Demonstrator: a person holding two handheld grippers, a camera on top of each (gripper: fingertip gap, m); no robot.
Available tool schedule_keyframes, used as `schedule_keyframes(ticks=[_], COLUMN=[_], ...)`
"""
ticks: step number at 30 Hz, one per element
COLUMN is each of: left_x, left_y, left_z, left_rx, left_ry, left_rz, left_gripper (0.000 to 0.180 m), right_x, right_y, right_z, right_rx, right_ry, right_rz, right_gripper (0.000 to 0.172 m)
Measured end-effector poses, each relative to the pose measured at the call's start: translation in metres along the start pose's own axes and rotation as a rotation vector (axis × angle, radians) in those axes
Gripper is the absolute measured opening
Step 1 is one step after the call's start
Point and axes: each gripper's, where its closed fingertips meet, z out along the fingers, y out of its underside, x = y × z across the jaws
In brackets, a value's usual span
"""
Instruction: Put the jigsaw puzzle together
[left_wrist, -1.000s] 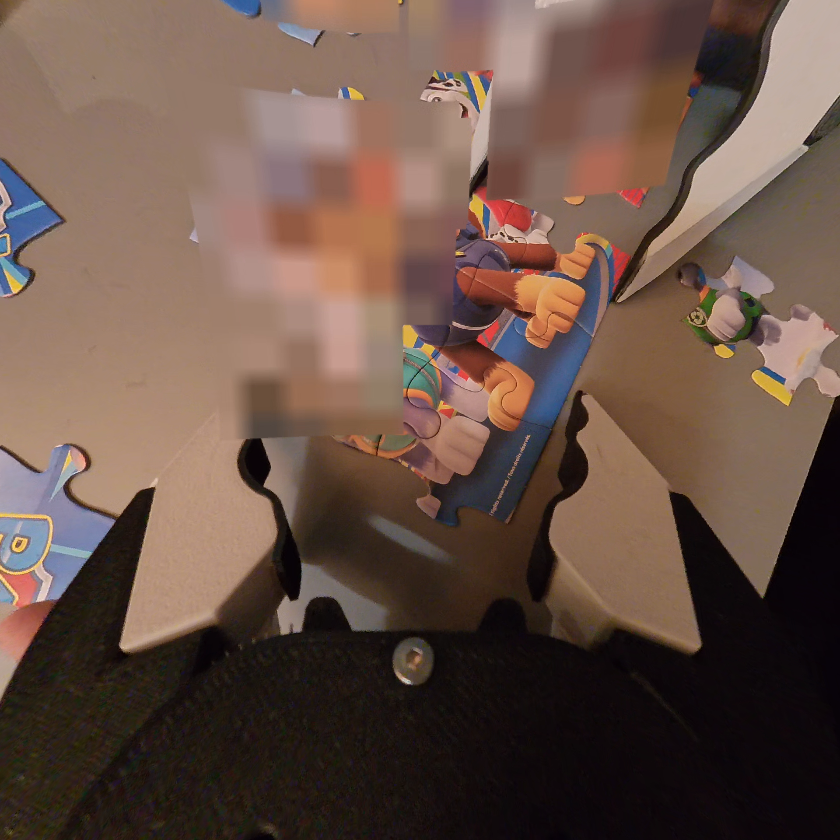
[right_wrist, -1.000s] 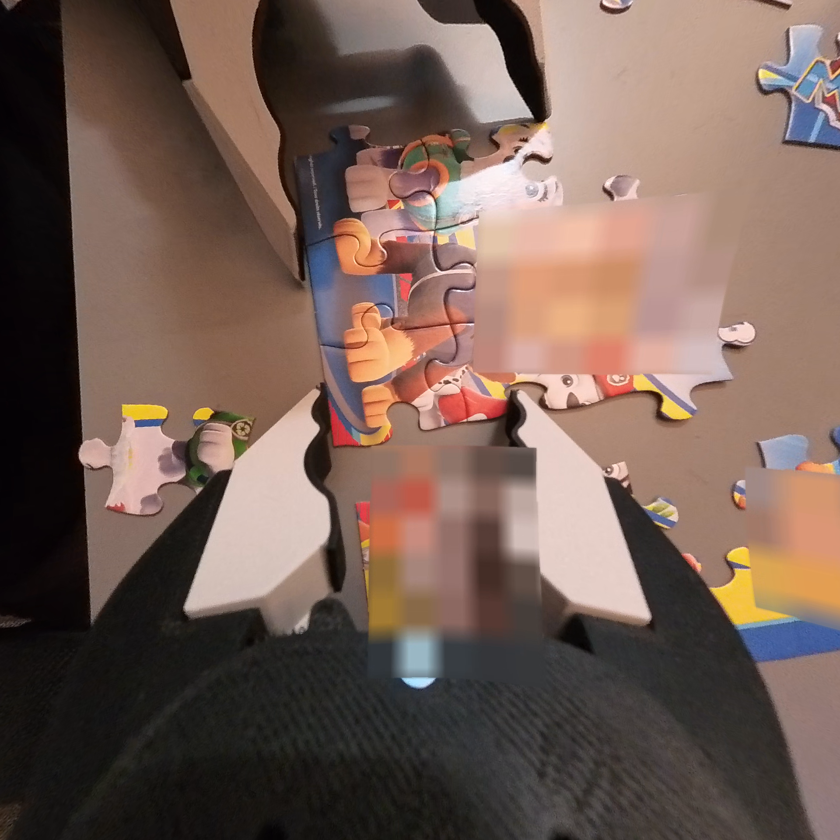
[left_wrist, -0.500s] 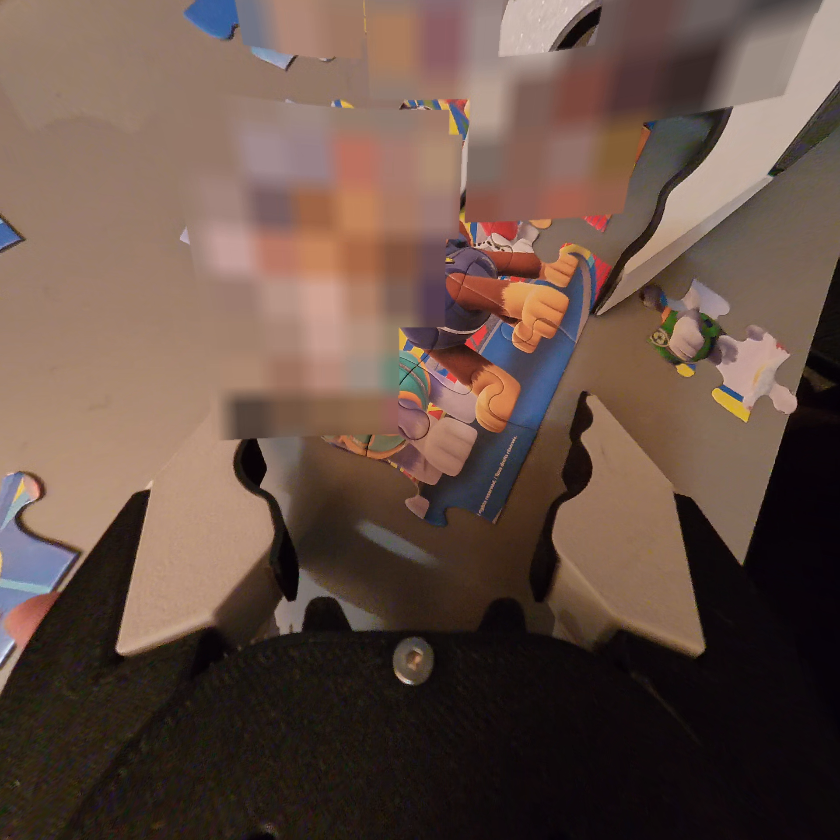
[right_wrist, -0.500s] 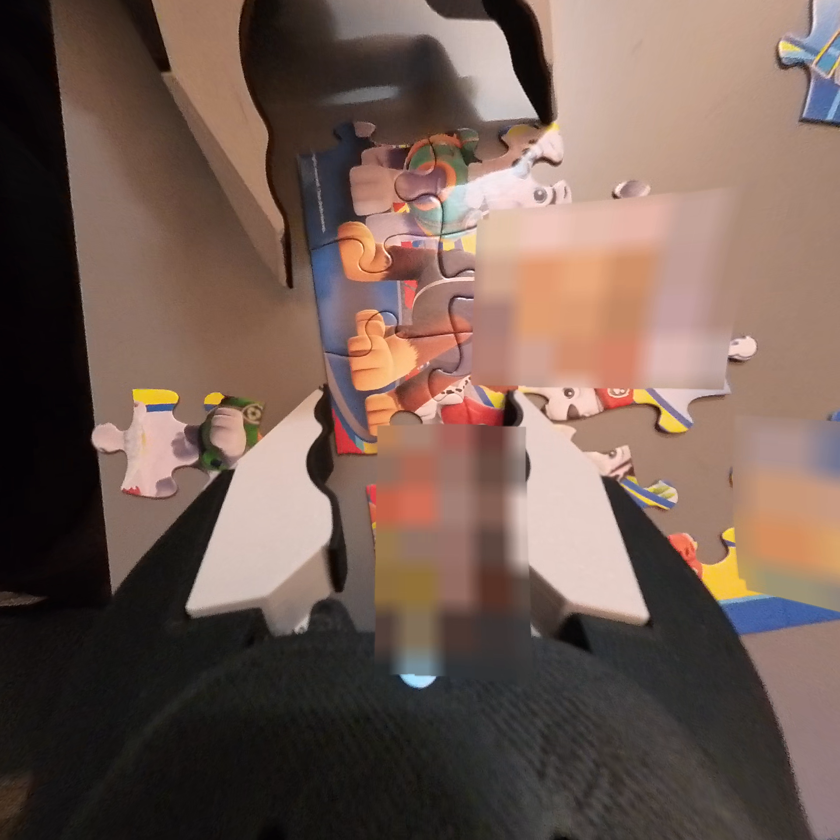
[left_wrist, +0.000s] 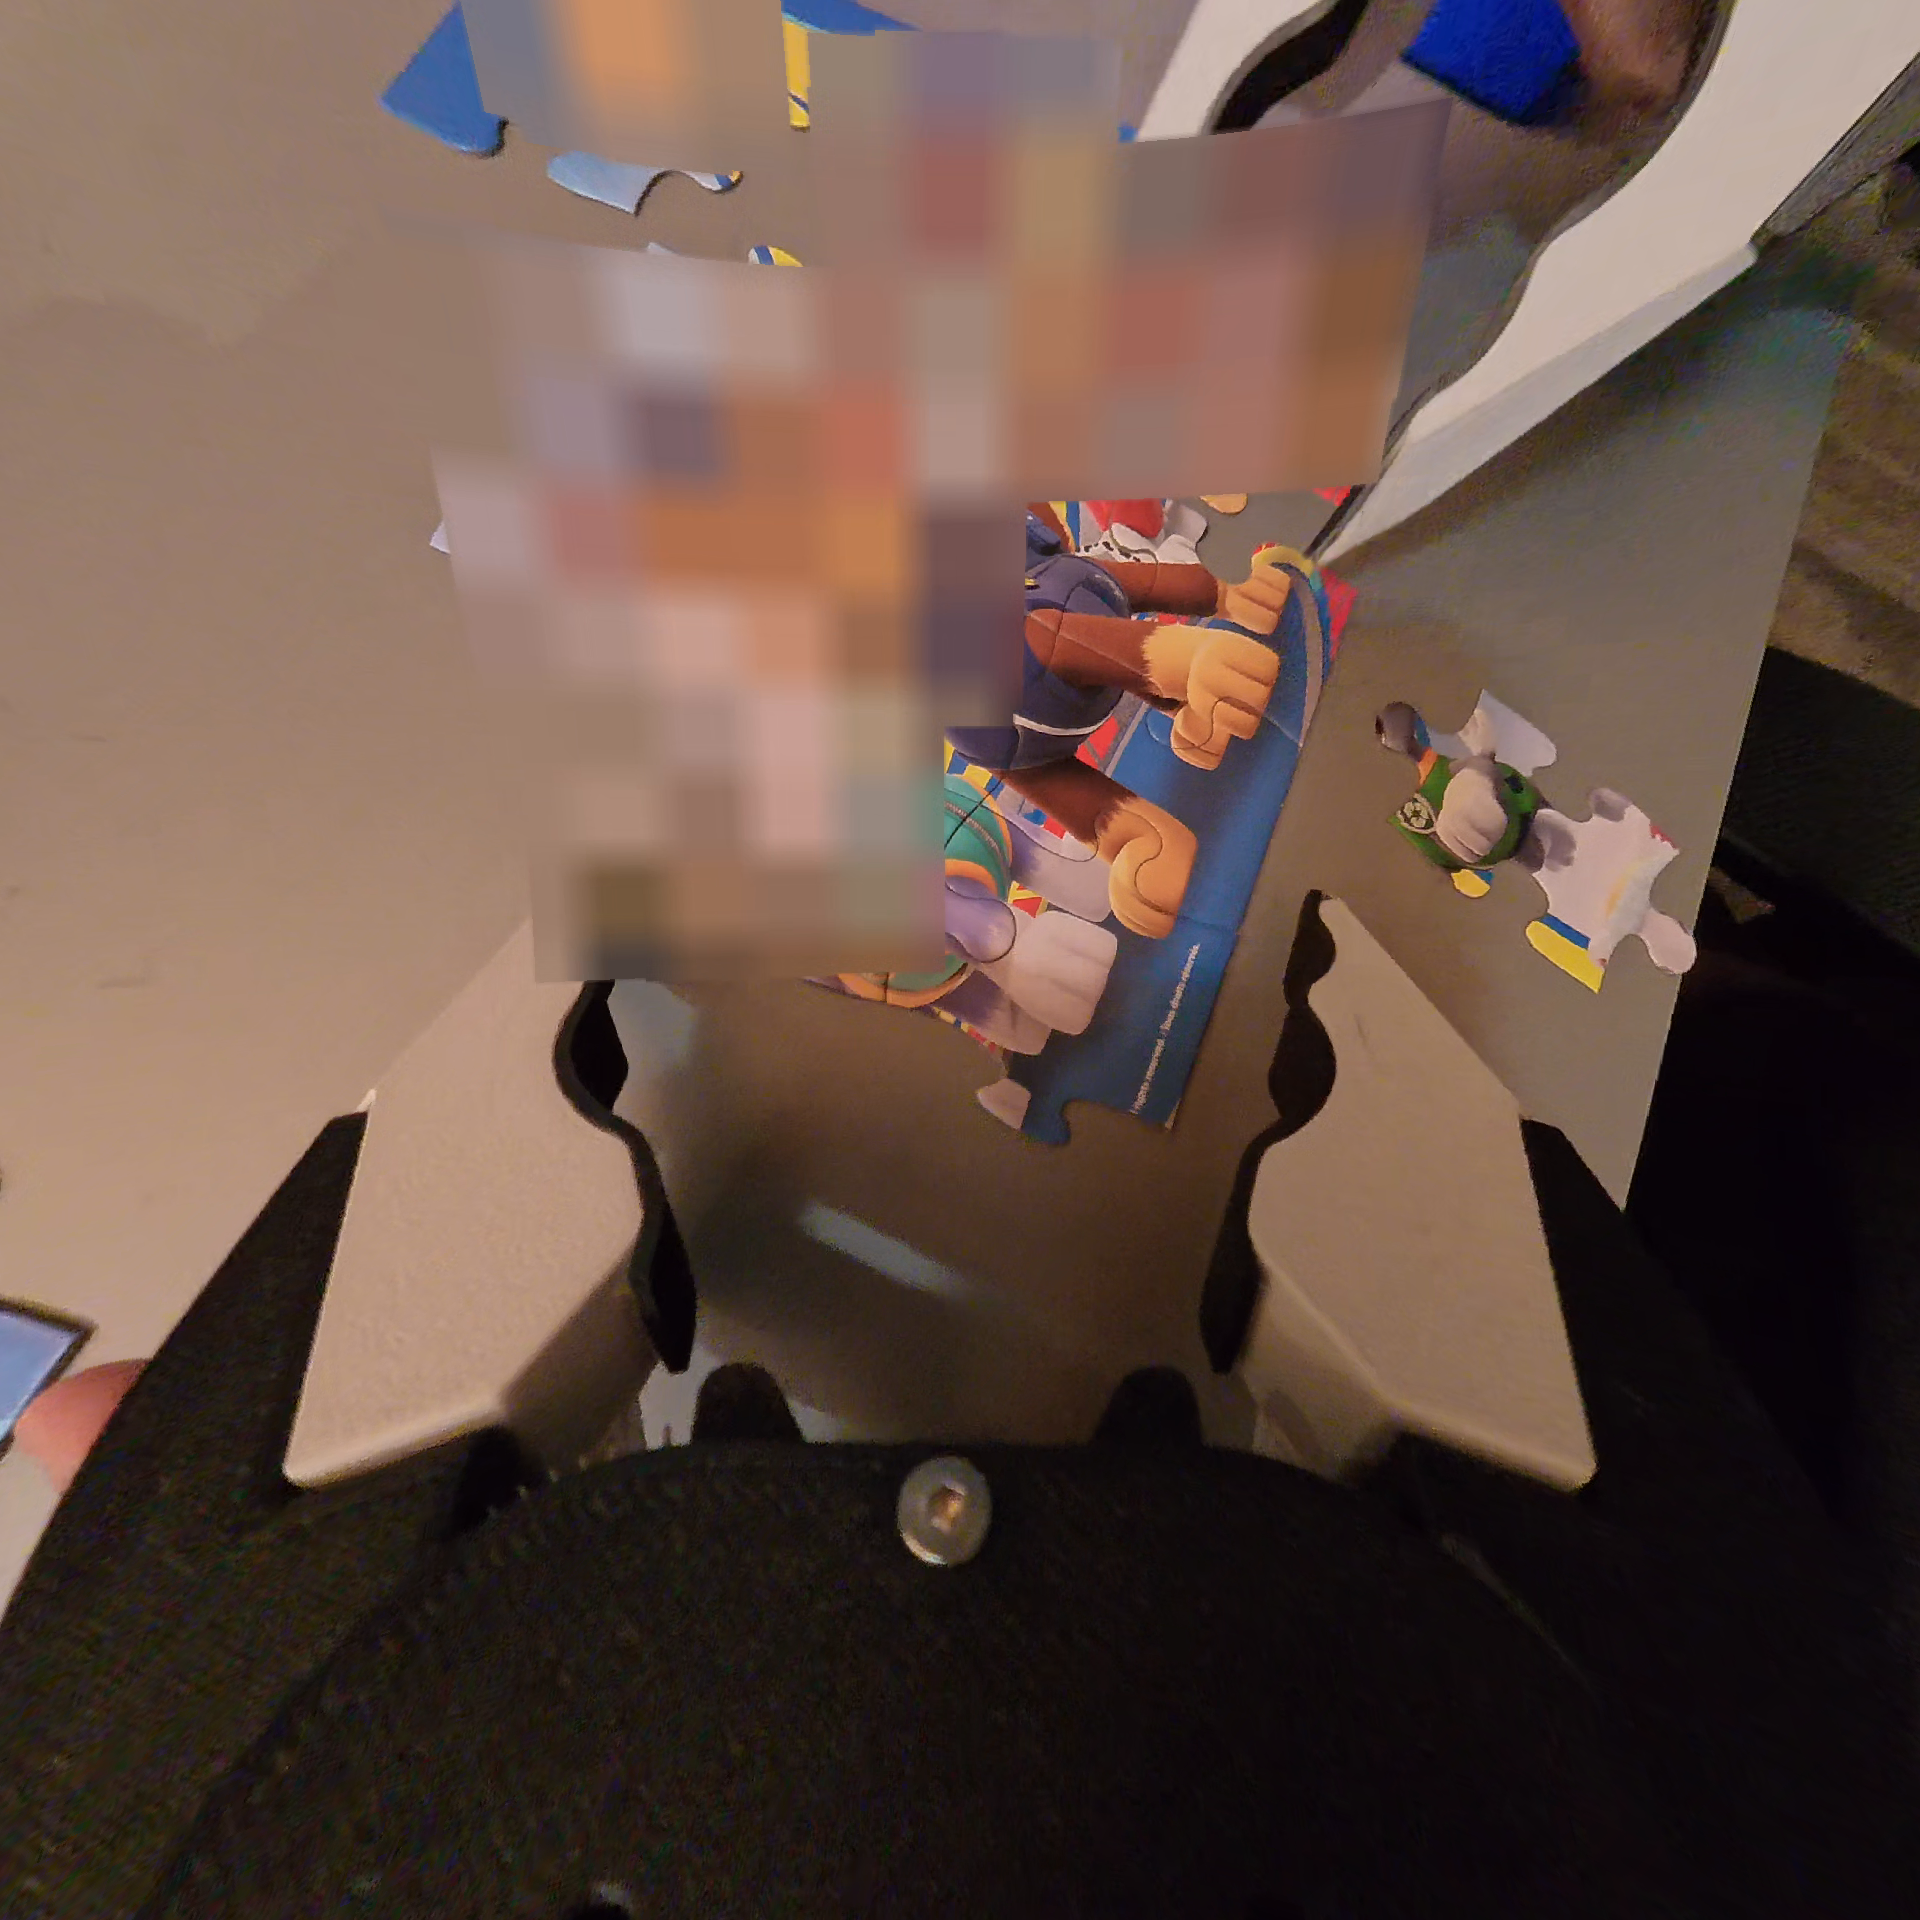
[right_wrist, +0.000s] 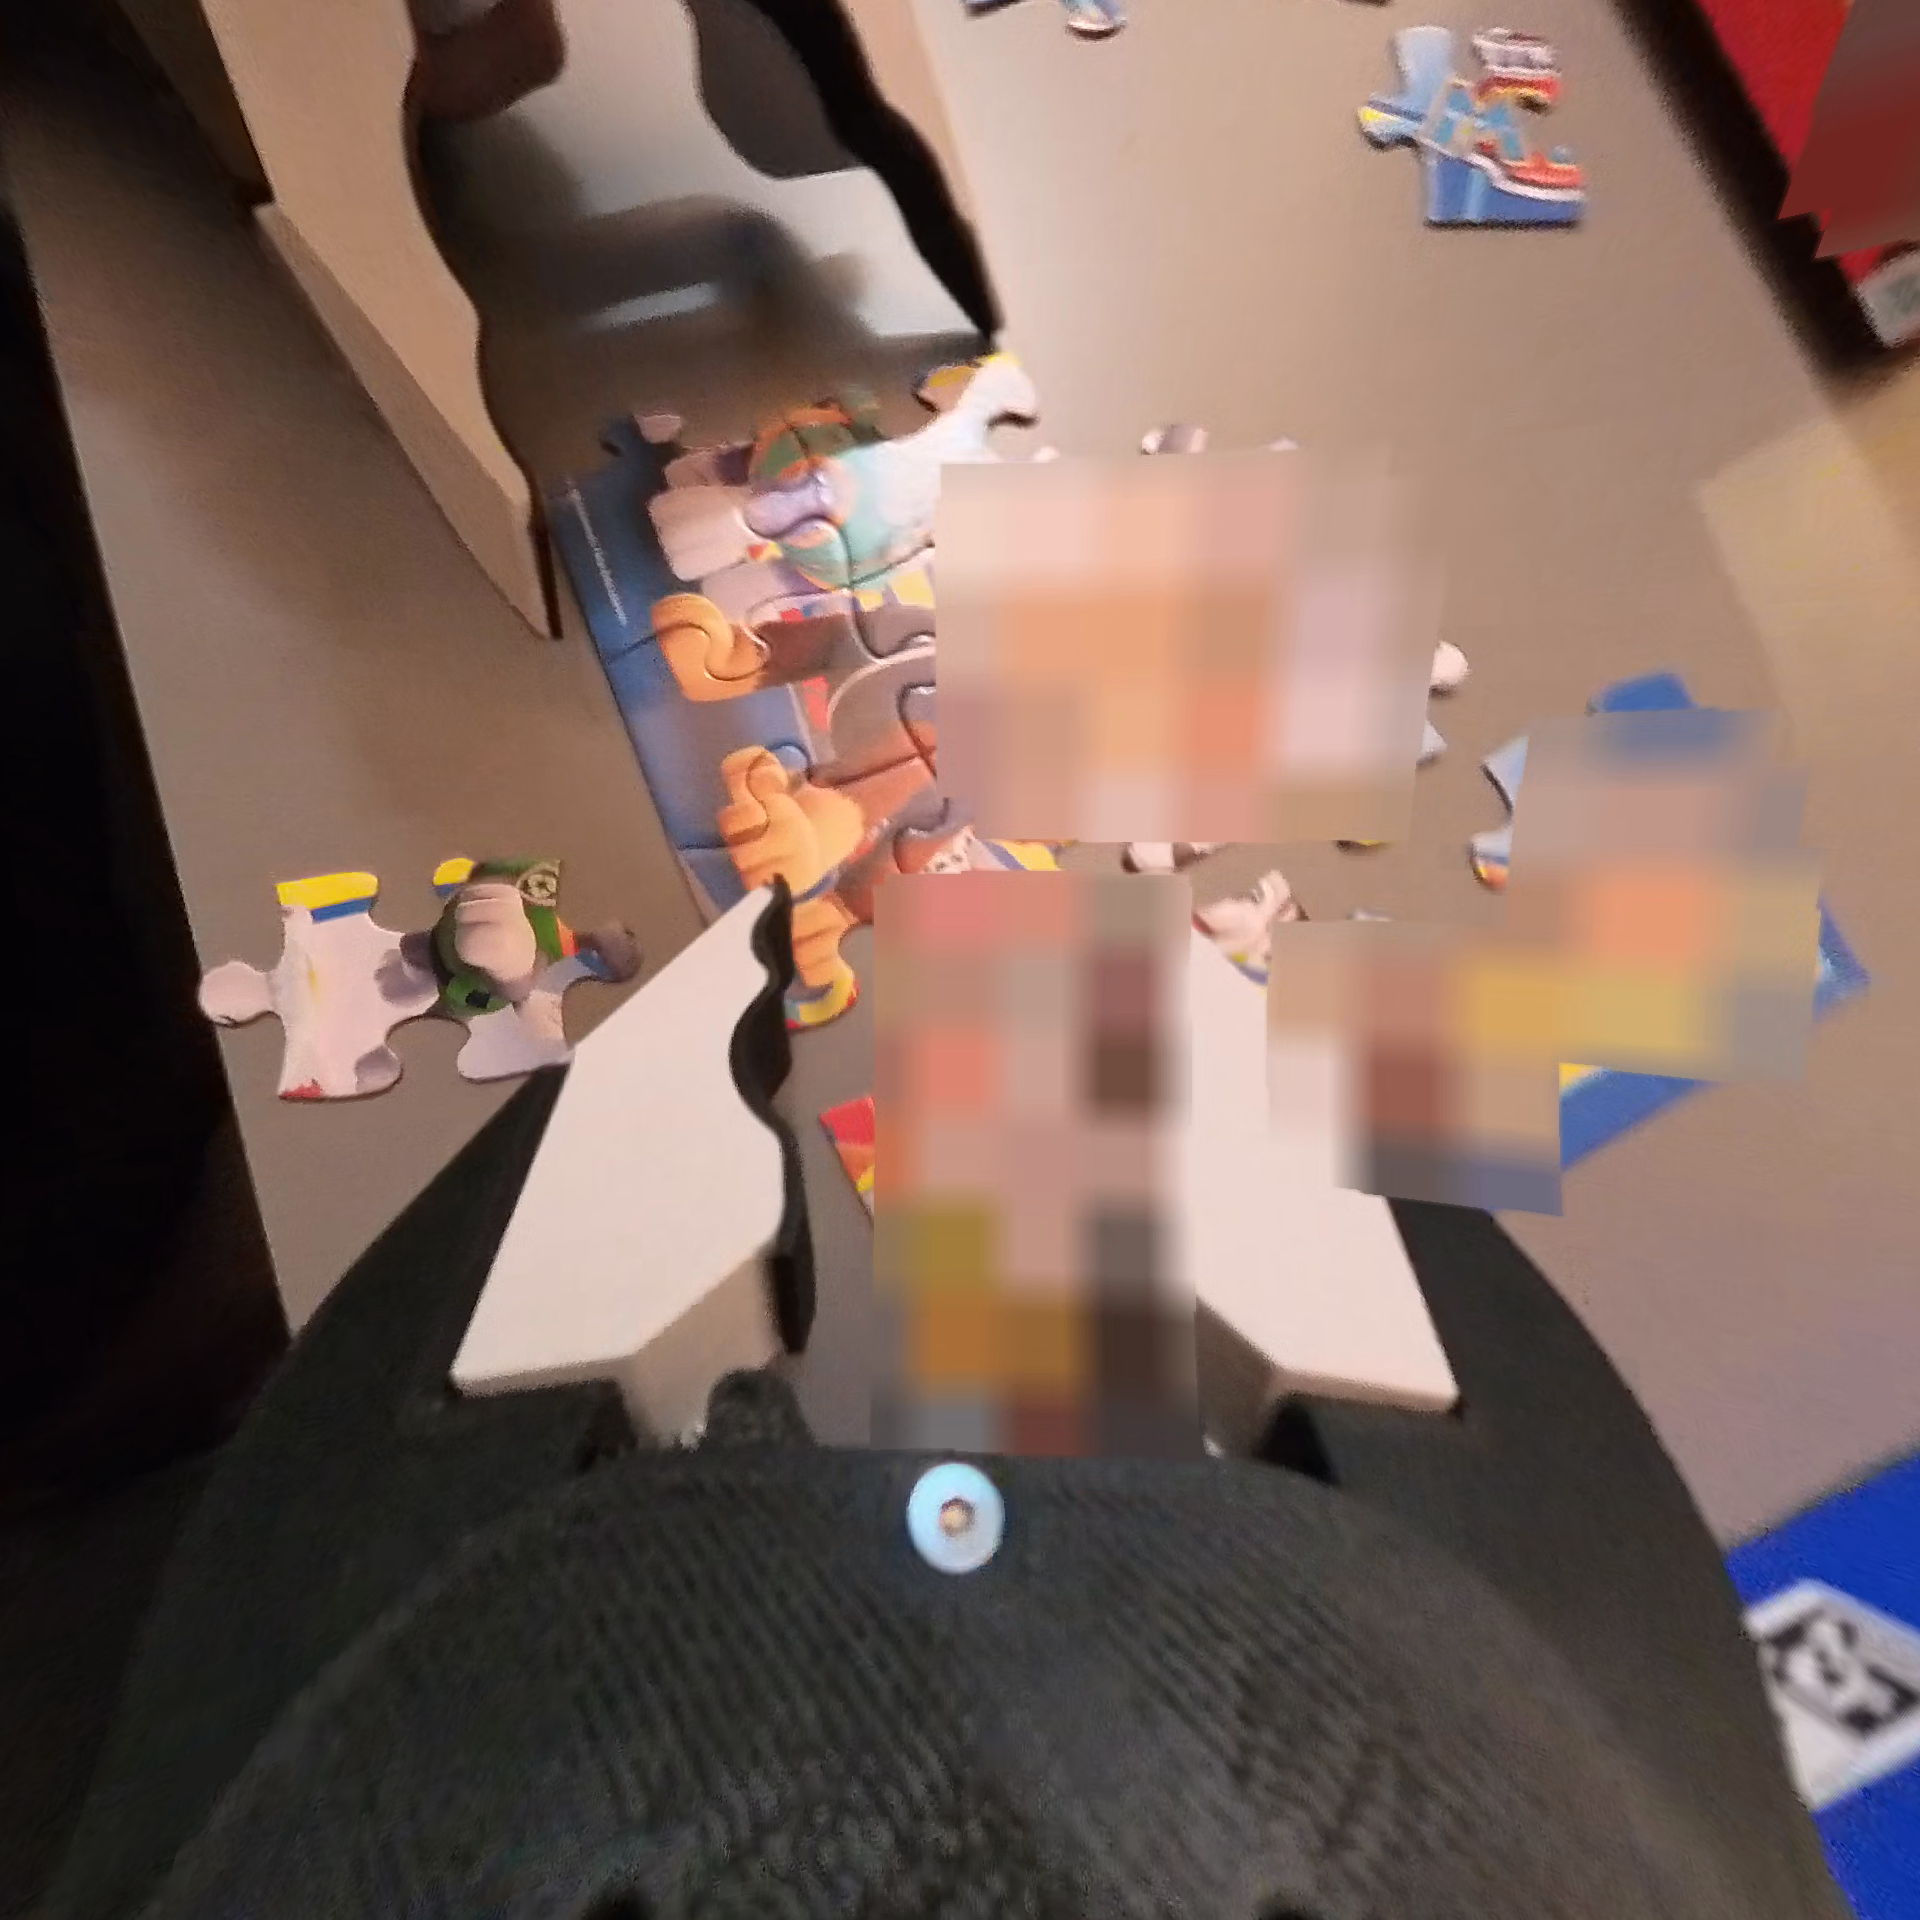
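The left gripper (left_wrist: 951, 951) is recorded with its jaws spread wide and nothing between them. Only bare grey surface (left_wrist: 208, 727) is seen in the gap. Outside the left jaw, a blue piece (left_wrist: 31, 1361) is noted at the frame edge, with a fingertip (left_wrist: 73, 1403) beside it. Just ahead of the jaw tips, nearer the right one, the corner of an assembled puzzle section (left_wrist: 1195, 831) is found lying flat on the surface, apart from both pads. Beyond the right jaw, a loose piece bearing a green figure (left_wrist: 1496, 821) is seen near the surface edge, clear of the section.

The right gripper (right_wrist: 987, 914) is seen with its jaws part open. The space between them is largely covered by a mosaic patch. A red-edged piece (right_wrist: 847, 1143) is glimpsed there, beside the left pad. Whether it is clamped cannot be told.

From the right wrist view the green-figure piece is placed left of the jaws, and the puzzle section ahead of them. The white fingers (right_wrist: 343, 260) of the left gripper are seen beyond its far end. Only this view shows a blue piece (right_wrist: 1475, 135) far ahead to the right, a red object (right_wrist: 1849, 156) at the upper right edge and a blue item with a black-and-white marker (right_wrist: 1818, 1662) at the lower right. Only the left wrist view shows blue pieces (left_wrist: 436, 94) far ahead.

Past the surface edge, darkness is recorded.
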Motion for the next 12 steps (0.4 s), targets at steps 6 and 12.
schedule_keyframes(ticks=[6, 12], left_x=[-0.012, -0.029], left_y=[-0.013, -0.057], left_z=[0.003, 0.021], left_rx=[-0.017, -0.051], left_ry=[-0.034, -0.043], left_rz=[0.026, 0.123], left_gripper=[0.123, 0.119], right_x=[-0.015, -0.04], right_y=[0.015, 0.019], right_z=[-0.012, 0.002], right_rx=[0.065, 0.041], right_ry=[0.061, 0.095], right_rz=[0.182, 0.159], right_gripper=[0.059, 0.058])
